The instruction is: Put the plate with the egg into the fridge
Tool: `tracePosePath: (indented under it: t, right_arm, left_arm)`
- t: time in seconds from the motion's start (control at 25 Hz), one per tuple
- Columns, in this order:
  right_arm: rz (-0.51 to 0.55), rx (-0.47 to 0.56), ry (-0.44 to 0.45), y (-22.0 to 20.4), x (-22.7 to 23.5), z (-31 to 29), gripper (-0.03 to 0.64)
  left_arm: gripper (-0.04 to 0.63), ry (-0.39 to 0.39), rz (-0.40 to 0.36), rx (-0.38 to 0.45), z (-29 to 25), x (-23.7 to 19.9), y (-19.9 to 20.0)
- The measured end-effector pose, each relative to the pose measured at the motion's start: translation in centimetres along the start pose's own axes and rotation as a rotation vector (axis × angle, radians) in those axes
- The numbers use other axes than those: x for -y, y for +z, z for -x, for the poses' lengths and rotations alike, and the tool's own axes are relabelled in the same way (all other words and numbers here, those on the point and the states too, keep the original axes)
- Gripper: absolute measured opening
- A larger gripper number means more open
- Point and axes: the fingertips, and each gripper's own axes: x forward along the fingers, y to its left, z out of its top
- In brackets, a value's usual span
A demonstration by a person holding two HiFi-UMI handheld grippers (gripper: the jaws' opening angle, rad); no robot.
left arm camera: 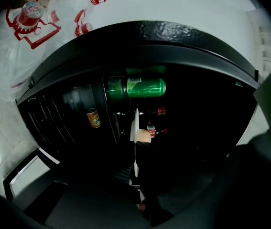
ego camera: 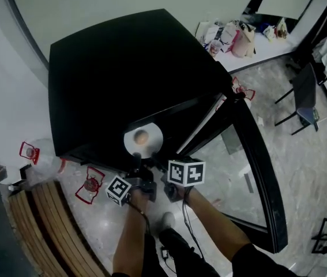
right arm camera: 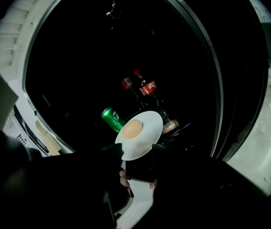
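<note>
So the trick here imo is just keeping the plate [ego camera: 151,141] dead level while it goes into the open fridge [ego camera: 123,79], since the egg [ego camera: 142,136] sits loose on top and any tilt probably sends it sliding. I'd go in slow and straight, stay clear of the door [ego camera: 255,172], and watch the green bottle [left arm camera: 140,87] and the cola bottles [right arm camera: 145,86] at the back. Set it down on something flat before letting go, don't drop it in. Right now the plate hangs at the fridge's open front, out ahead of both tongs. The left tongs [left arm camera: 136,178] are clamped tight on its near rim, and from their camera the plate shows edge-on. The right tongs [right arm camera: 136,149] have their jaws partway apart, one either side of the near rim. I honestly can't tell if they're actually pressing on it.
</note>
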Motion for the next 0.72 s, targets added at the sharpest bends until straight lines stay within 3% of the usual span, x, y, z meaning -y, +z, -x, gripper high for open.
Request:
tracePosePath:
  t: [0.36, 0.56, 0.72]
  right_arm:
    - [-0.023, -0.036, -0.018, 0.1, 1.8, -2.4, 0.188]
    - [-0.016, -0.044, -0.052, 0.3, 2.9, -3.3, 0.110]
    - [-0.010, -0.063, -0.070, 0.2, 3.4, -4.0, 0.066]
  left_arm:
    - [0.015, 0.063, -0.019, -0.004, -2.8, -1.0, 0.5]
    - [0.015, 0.079, -0.046, -0.014, -3.6, -0.7, 0.3]
    - [0.015, 0.136, -0.058, -0.022, -3.7, -0.8, 0.2]
